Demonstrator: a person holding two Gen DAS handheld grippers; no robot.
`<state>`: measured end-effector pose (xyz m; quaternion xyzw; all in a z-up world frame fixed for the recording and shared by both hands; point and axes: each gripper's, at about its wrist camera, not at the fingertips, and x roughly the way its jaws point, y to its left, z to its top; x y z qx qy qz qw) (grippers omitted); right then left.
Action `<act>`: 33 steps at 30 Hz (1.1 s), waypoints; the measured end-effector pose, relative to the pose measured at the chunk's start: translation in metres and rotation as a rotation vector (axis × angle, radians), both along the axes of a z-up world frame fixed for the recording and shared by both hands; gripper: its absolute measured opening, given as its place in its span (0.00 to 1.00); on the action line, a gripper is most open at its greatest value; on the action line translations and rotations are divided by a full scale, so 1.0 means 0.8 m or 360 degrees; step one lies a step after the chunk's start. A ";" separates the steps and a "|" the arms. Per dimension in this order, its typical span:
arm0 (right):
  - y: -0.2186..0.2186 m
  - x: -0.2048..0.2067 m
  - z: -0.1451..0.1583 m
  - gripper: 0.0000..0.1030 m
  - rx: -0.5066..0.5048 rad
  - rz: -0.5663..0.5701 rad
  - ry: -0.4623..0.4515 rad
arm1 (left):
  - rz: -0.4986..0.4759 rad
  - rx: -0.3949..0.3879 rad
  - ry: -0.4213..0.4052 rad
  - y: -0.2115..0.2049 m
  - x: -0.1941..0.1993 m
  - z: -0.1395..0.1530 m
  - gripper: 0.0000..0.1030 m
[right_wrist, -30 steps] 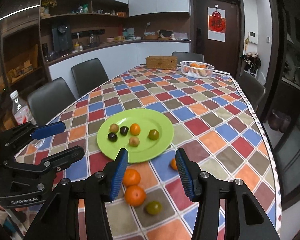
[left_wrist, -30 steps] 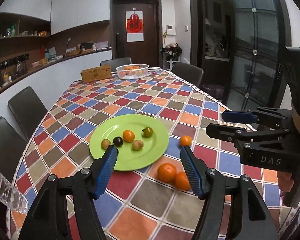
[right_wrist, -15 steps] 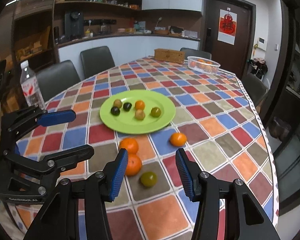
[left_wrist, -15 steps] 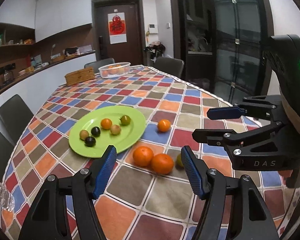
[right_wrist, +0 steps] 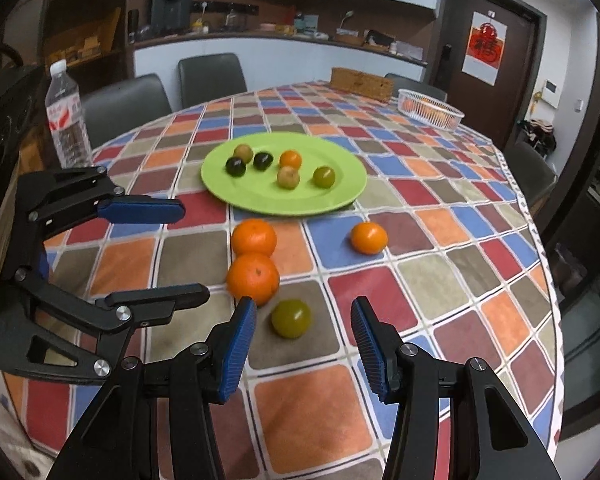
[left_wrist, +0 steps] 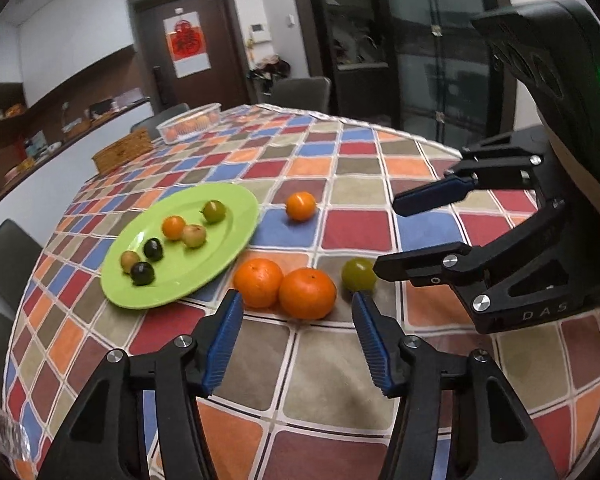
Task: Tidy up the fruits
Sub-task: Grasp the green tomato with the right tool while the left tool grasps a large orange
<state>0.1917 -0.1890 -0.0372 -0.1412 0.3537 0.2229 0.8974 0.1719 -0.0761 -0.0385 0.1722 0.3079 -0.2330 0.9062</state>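
Covering table (left_wrist: pixel 340 380): checkered cloth (right_wrist: pixel 440 280)

Oval table under a multicoloured checked cloth (right_wrist: pixel 440 280), round lime-green plate (right_wrist: pixel 340 196) mid-table, two touching orange mandarins (right_wrist: pixel 253 276) and a green fruit (right_wrist: pixel 291 318) nearer, smaller orange (right_wrist: pixel 369 238) right, white basket (right_wrist: pixel 430 110), woven box (right_wrist: pixel 361 83) far, clear water bottle (right_wrist: pixel 66 120) left

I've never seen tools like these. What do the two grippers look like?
Both are black frames with silver screws and two fingers padded in ribbed blue. The right gripper carries white "DAS" lettering and a bulky black housing with a green light. The left gripper looks alike.
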 end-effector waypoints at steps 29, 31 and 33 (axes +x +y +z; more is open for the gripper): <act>0.008 0.033 -0.054 0.29 0.0023 0.0111 0.0199 | -0.0306 0.0417 -0.0058 -0.037 0.033 -0.042 0.43; 0.004 0.033 -0.054 0.29 0.0048 0.0093 0.0206 | -0.0298 0.0425 -0.0061 -0.041 0.034 -0.044 0.41; 0.001 0.033 -0.053 0.29 0.0068 0.0074 0.0206 | -0.0290 0.0437 -0.0068 -0.044 0.034 -0.044 0.40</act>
